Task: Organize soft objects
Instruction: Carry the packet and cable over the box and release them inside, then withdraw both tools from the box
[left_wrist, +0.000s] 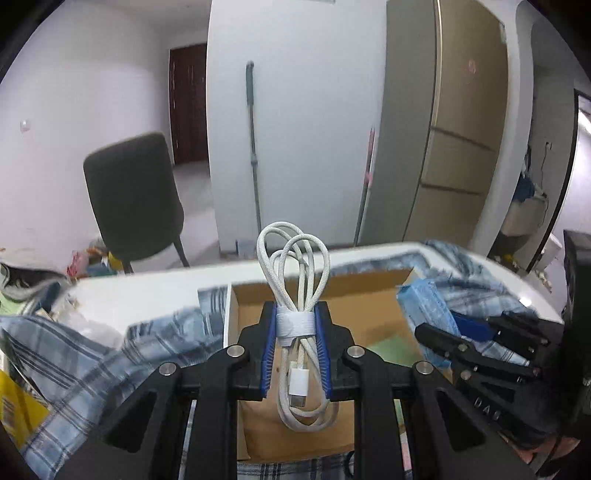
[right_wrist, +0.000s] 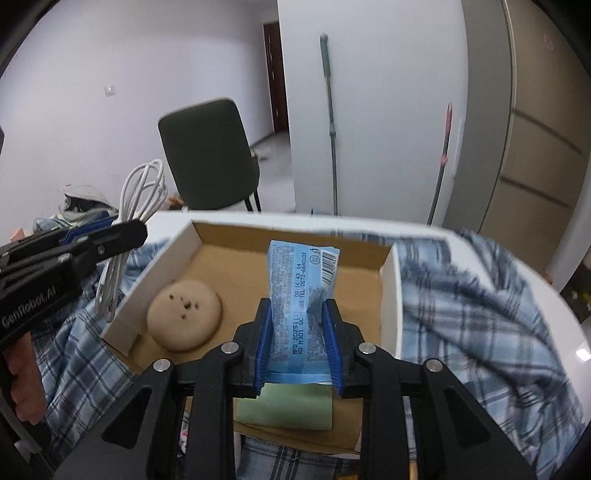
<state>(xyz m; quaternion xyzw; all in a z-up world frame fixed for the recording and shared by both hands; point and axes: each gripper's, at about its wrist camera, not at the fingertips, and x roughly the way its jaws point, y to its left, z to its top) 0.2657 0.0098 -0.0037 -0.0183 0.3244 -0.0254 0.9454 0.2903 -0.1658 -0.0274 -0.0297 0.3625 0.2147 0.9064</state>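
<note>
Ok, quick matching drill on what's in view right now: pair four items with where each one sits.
Items:
1. white cable bundle
2. blue packet
3. beige round cushion
4. green pad

Places:
a. lying in the cardboard box, left part
b. gripped in the left claw
c. on the box floor, below the right claw
d. gripped in the right claw

Pairs: 1-b, 2-d, 3-a, 4-c
</note>
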